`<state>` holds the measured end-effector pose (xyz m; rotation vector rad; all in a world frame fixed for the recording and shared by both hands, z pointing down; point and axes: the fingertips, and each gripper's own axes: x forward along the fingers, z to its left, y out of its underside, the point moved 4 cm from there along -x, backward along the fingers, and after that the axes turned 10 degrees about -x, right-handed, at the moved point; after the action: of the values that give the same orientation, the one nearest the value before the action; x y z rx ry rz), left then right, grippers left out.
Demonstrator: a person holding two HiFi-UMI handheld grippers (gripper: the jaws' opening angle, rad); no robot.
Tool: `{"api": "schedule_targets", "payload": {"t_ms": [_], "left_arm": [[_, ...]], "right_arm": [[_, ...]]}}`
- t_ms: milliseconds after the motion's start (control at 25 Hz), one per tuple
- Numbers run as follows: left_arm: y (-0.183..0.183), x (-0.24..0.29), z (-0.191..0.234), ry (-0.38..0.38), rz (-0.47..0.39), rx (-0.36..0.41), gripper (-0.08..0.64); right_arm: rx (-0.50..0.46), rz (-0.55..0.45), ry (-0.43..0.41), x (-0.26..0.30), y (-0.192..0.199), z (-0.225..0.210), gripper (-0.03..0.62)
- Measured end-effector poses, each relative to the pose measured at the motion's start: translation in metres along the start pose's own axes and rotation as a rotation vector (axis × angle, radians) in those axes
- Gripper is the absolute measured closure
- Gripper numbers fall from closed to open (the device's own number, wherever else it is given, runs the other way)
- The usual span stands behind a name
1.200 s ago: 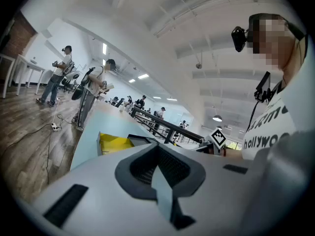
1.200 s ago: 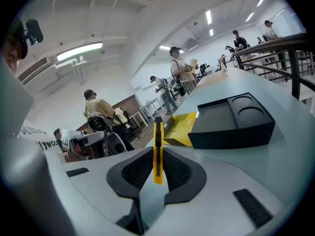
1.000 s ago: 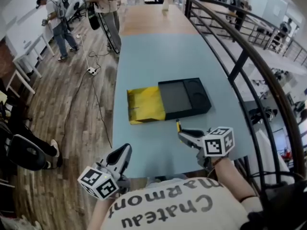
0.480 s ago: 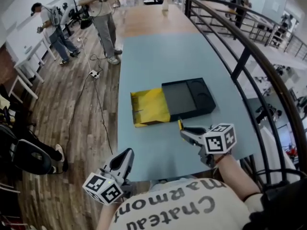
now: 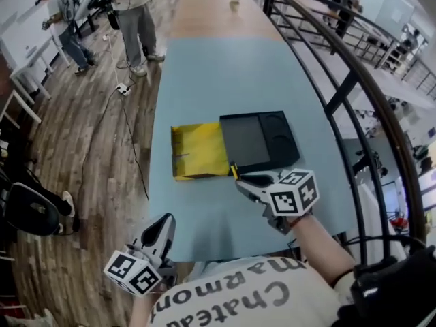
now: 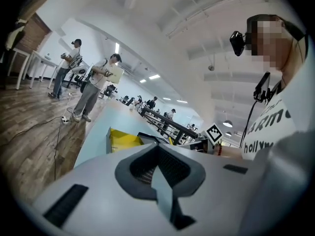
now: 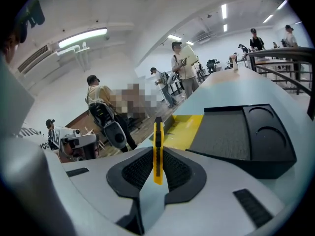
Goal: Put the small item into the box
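Right gripper with yellow cutter — now closer to the box

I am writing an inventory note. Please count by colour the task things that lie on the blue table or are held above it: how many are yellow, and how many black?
Yellow: 2 (box sleeve; thin item gripped in the right claw)
Black: 1 (tray)
Total: 3

Probably an open office: long table, railing, wood floor, people.
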<state>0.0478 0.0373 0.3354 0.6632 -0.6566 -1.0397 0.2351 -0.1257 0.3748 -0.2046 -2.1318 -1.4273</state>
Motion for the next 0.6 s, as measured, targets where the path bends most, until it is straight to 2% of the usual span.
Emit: {"api": "schedule_targets", "payload": {"t_ms": [320,440,600], "left_arm": [[-0.003,0.026,0.009,-0.073,-0.041,-0.019,0.558],[-0.001,0.034,0.014,-0.094,-0.055,-0.017,0.558],[0.01,0.044,0.016,-0.08,-0.04,-0.072,0.558]], "right_arm": [[-0.031,0.029,-0.057,0.031,-0.009,-0.045,0.512],[-0.04,0.031,-0.045,0.045,-0.018,-0.057,0.512],[-0.009,0.079,-0.031,0.06,-0.02,-0.059,0.512]]}}
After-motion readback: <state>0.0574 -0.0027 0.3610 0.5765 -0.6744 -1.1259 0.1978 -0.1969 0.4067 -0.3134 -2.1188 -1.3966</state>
